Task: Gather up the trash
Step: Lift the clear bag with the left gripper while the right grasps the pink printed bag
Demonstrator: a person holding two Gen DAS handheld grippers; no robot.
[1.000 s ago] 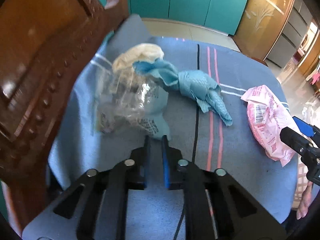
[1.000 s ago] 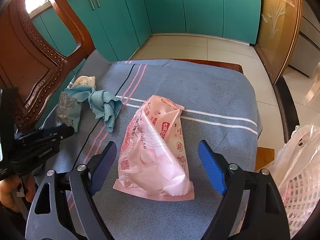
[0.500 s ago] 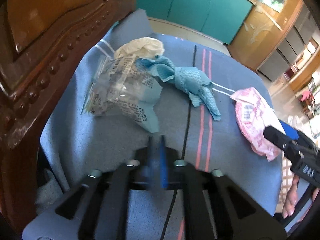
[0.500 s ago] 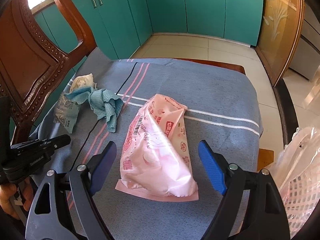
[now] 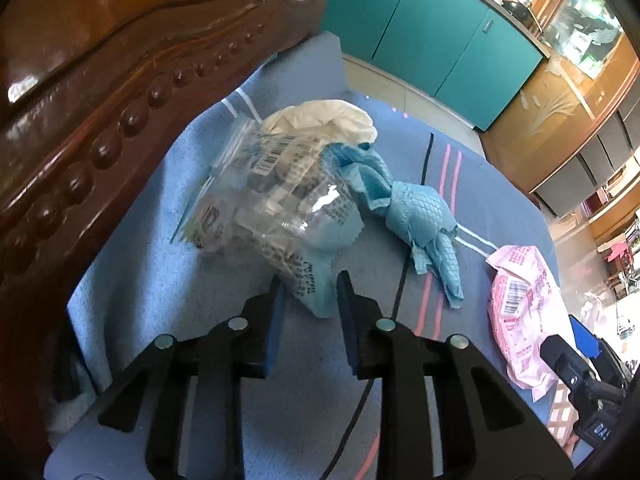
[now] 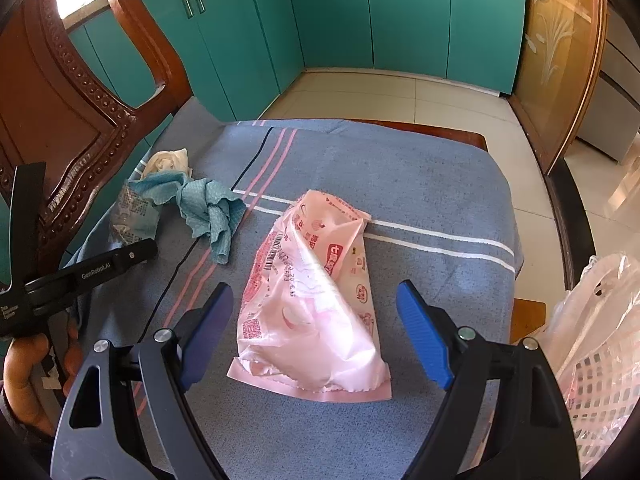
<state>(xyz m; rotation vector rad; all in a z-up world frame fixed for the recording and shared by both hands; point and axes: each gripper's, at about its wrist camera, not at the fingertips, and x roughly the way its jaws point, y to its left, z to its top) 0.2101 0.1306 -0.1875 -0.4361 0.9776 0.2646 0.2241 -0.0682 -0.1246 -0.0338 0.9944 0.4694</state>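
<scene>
A clear printed wrapper (image 5: 276, 204) lies on the blue striped seat cloth (image 5: 224, 360), beside a crumpled white tissue (image 5: 320, 118) and a twisted blue wipe (image 5: 420, 216). My left gripper (image 5: 310, 280) has its jaws a little apart and closing. The wrapper's near corner sits between them, with a gap to each pad. A pink plastic packet (image 6: 316, 280) lies mid-cloth. My right gripper (image 6: 316, 304) stands wide open astride its near end, with neither pad touching it. In the right wrist view, the left gripper (image 6: 132, 254) reaches in from the left.
A carved wooden chair back (image 5: 100, 80) rises close on the left of the trash. A white mesh basket lined with a plastic bag (image 6: 592, 340) stands at the right edge. Teal cabinets (image 6: 360, 20) and tiled floor lie beyond. A person's hand (image 6: 24, 364) holds the left gripper.
The left gripper, shut a second ago, has rolled and parted its jaws around the clear wrapper's corner. The right gripper and the pink packet have not moved.
</scene>
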